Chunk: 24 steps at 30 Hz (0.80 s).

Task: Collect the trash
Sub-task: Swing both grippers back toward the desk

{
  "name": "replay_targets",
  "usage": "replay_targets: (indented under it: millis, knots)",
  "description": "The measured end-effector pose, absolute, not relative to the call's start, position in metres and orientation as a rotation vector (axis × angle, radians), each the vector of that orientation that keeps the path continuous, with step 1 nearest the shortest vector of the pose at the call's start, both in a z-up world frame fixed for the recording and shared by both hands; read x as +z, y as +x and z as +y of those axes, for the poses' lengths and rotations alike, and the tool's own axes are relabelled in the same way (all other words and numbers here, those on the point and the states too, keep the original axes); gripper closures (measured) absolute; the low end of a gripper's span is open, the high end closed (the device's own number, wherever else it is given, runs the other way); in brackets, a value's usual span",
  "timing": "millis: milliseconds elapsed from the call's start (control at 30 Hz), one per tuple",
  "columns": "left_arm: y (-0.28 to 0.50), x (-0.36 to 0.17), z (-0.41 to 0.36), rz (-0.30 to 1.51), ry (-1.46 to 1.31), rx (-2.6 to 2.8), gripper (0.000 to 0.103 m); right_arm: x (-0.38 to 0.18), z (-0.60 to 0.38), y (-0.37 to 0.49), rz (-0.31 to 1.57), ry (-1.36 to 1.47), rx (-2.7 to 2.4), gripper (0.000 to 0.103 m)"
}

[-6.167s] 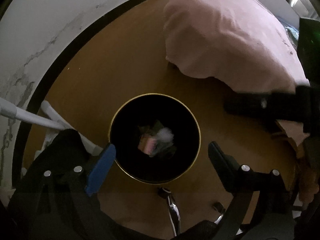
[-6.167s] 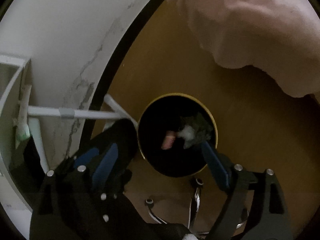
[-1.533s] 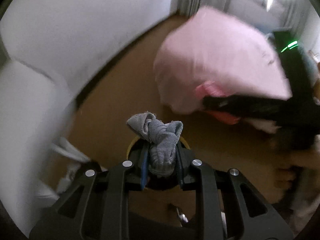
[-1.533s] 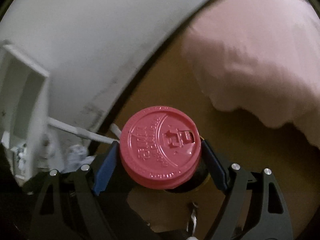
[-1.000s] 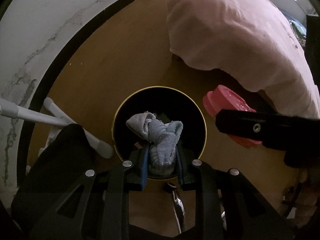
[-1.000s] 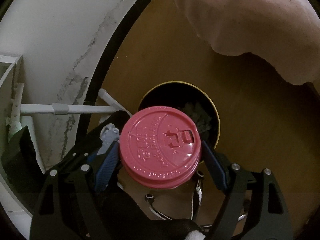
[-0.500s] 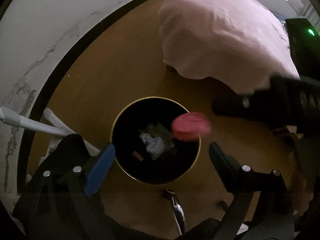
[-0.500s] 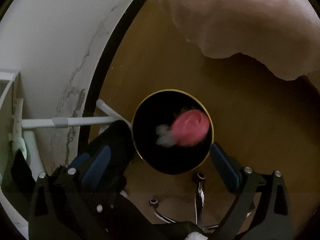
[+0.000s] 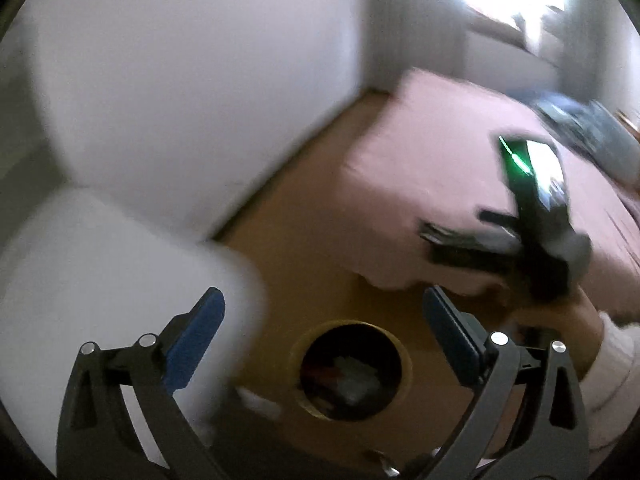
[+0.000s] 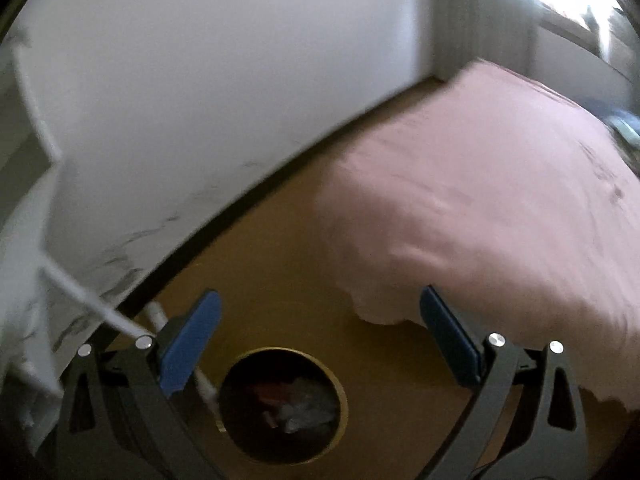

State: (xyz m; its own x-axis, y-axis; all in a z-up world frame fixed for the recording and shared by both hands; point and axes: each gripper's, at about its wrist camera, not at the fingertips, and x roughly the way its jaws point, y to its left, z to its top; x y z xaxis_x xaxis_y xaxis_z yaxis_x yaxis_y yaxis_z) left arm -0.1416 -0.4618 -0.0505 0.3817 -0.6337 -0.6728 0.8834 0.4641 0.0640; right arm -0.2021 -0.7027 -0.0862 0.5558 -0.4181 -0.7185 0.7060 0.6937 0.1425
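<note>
With both loads let go, you are holding each hand-held gripper, left (image 9: 324,320) and right (image 10: 320,316), wide and empty; the left's jaws are opening. The trash (image 10: 296,404) is lying in the bin (image 10: 280,406) just below them, beside the bed (image 10: 480,216).

We see our left gripper (image 9: 322,320) opening, nothing between its jaws, above the gold-rimmed trash bin (image 9: 396,344) holding blurred scraps on the brown floor (image 9: 304,216).

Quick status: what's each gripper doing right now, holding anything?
Left gripper: jaws opening, nothing between them.
Right gripper: open, empty.
</note>
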Motion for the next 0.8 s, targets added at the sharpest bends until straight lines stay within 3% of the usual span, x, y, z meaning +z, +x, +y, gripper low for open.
replay_targets:
  millis: [300,500,700,800]
  knots:
    - [-0.008,-0.013,-0.237,0.688,0.194,-0.424,0.007,-0.005,-0.565,-0.117,0.608,0.156,-0.331,0.007]
    - [0.036,-0.017,-0.107,0.744,0.037,-0.167,0.007,0.024,-0.491,-0.04,0.646,0.193,-0.036,0.007]
    - [0.053,-0.027,-0.042,0.787,-0.002,-0.144,0.007,0.041,-0.395,0.038,0.672,0.134,0.211,0.01]
    - [0.066,-0.032,-0.039,0.815,0.027,-0.169,0.007,0.043,-0.353,0.073,0.703,0.113,0.308,0.019]
